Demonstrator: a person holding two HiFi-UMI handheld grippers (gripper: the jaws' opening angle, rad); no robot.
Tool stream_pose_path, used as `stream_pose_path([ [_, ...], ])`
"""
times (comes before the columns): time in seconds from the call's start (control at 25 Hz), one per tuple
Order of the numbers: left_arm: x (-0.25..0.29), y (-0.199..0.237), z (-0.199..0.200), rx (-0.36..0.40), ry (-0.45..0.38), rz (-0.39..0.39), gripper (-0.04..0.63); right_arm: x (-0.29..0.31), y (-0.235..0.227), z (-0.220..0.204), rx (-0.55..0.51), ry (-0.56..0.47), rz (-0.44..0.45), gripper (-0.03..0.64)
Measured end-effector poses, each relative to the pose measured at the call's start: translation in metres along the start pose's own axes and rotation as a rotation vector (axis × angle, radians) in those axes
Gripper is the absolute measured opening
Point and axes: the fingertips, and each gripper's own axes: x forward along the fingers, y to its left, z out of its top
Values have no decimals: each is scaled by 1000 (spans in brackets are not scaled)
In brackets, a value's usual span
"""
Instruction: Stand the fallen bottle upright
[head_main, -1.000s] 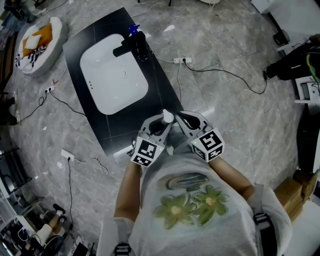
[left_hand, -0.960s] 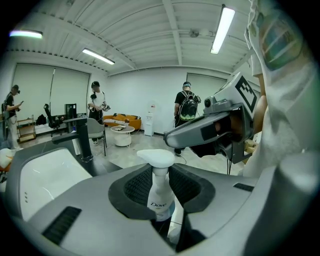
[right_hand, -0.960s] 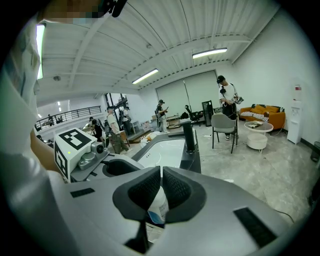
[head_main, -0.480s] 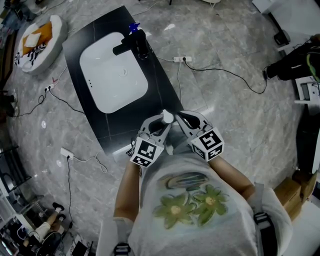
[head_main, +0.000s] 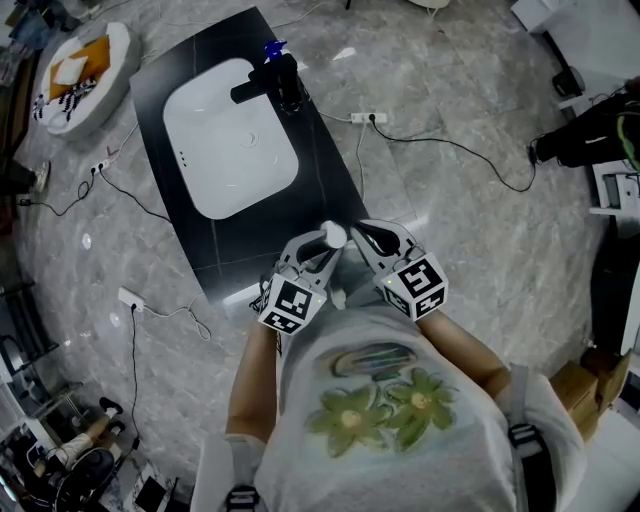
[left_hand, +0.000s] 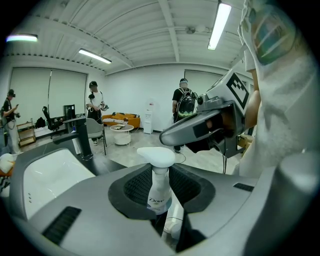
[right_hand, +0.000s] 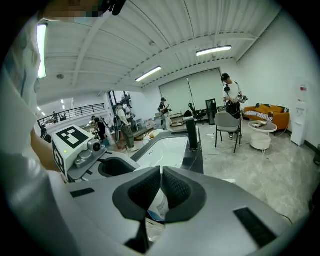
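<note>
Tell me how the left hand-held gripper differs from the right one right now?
The left hand-held gripper has its jaws apart; the right hand-held gripper has its jaws closed together. The left one clamps an upright white bottle; the right one clamps nothing. Both carry a square-marker cube.

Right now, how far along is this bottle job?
Done: the bottle is upright, cap on top. In hand: the left gripper clamps it; the right gripper, jaws together, sits alongside. Left: release it on the black countertop and see it stays standing.
</note>
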Motion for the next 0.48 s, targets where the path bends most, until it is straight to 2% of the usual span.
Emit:
stream_pose_path([
  [0.48,-2,0,-4,-85,4,25,118,-8,3,-6,-7,2,4,44],
])
